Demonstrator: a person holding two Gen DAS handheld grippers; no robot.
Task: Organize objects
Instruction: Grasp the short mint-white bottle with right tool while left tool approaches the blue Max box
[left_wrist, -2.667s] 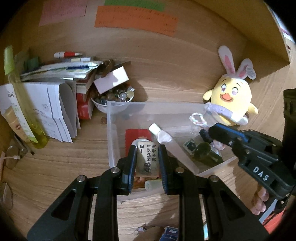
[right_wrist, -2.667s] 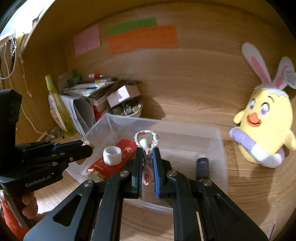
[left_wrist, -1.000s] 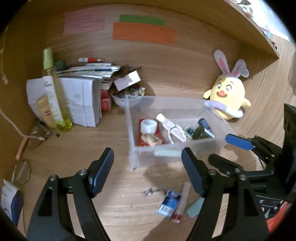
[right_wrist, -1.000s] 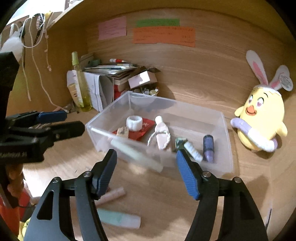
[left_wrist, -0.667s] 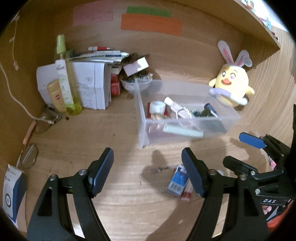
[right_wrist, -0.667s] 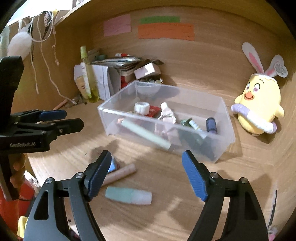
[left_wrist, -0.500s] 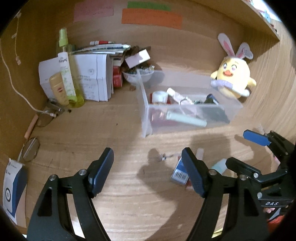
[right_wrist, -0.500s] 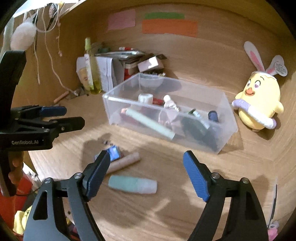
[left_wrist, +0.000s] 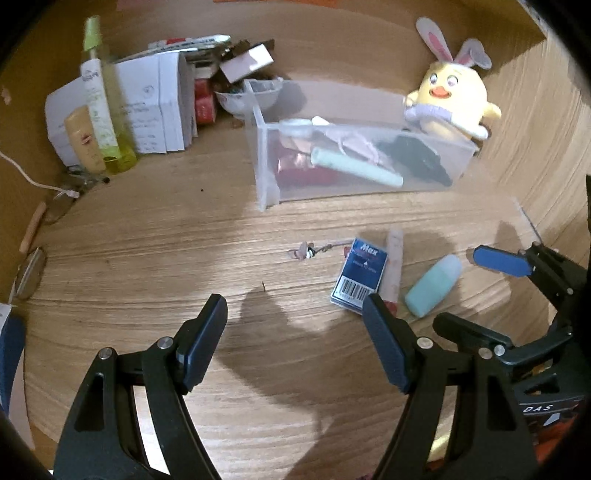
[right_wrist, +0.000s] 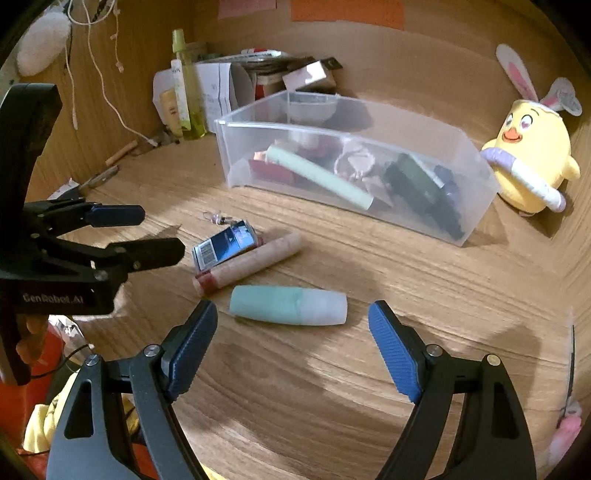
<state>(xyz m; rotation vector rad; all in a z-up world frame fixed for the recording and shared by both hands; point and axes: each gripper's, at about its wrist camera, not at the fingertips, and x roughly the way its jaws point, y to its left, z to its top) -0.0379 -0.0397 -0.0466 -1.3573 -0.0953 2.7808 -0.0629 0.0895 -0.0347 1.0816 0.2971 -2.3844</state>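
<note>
Left wrist view, left claw (left_wrist: 295, 343): jaws wide apart, nothing between them, tilted down at bare wood of the table (left_wrist: 147, 258) so I can drop onto the loose things lying ahead
Left wrist view, clear bin (left_wrist: 266, 162): stands towards the back of the table with the sorted bits inside, because that is where everything goes
Left wrist view, blue card pack (left_wrist: 360, 275): flat on the table in front of the bin, touching the pink tube (left_wrist: 392, 271), both yet to be collected

Right wrist view, right claw (right_wrist: 291, 350): jaws just been opening, now spread with nothing gripped
Right wrist view, mint bottle (right_wrist: 288, 305): on its side just beyond my pads, crosswise to them; I judge it my next pick
Right wrist view, plush chick (right_wrist: 532, 147): sits at the table's back right, beside the bin
</note>
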